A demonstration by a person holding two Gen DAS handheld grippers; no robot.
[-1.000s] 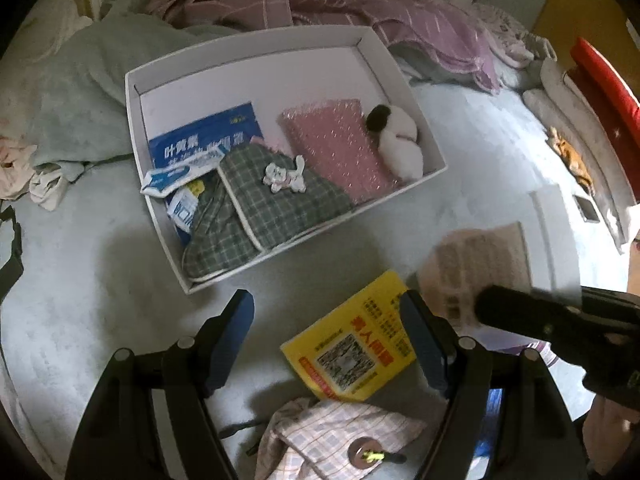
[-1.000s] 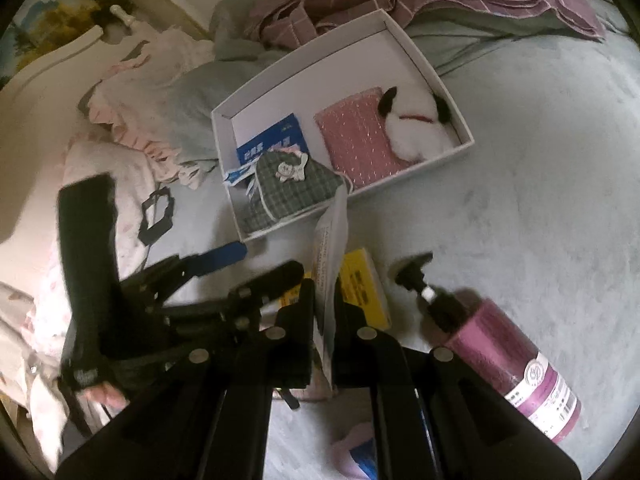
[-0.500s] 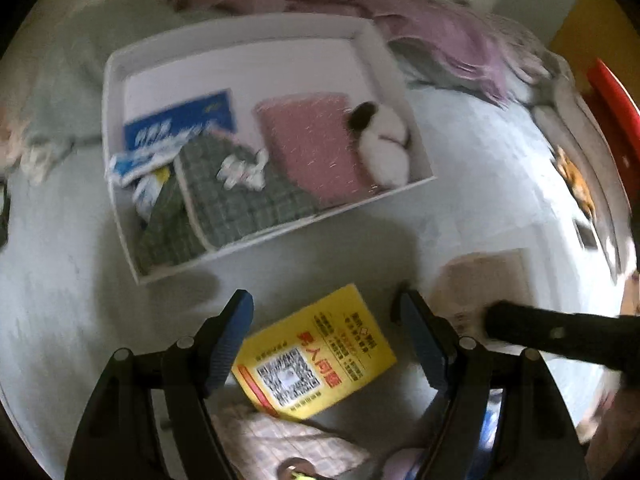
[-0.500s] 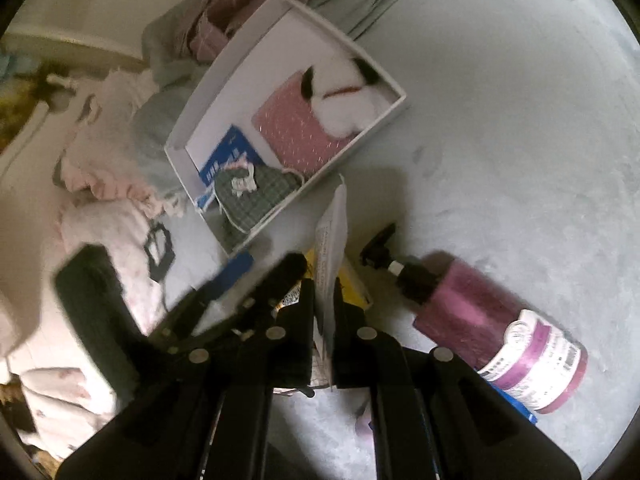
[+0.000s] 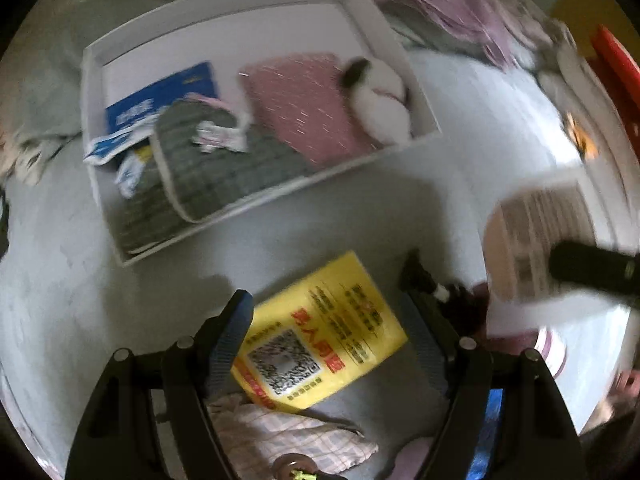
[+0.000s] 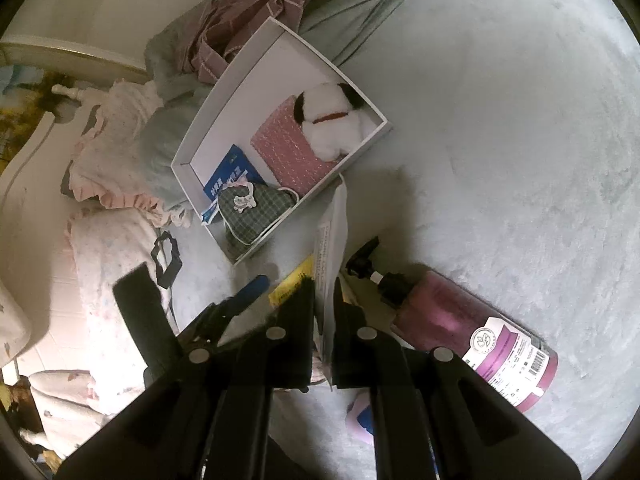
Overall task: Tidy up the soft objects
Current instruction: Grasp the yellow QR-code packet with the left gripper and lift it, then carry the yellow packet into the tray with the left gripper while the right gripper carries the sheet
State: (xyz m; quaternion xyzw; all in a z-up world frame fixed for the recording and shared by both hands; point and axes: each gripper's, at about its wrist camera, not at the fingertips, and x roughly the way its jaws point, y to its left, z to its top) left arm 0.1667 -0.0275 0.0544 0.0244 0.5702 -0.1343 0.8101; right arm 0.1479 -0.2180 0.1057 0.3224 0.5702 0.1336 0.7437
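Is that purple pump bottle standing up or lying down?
Lying down. The bottle rests on its side on the grey bed cover, its label facing up and its black pump pointing sideways toward the white box.

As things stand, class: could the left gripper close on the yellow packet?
Probably yes. The left gripper hangs open right above the yellow packet, which lies flat on the bedspread with nothing covering it.

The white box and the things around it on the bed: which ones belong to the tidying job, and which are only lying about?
Belong to the job:
- white box
- plush dog, pink pouch and plaid pouch inside the box
- yellow packet under the open left tool
- flat packet held in the right tool

Lying about:
- pump bottle
- purple blanket
- pink frilled clothes
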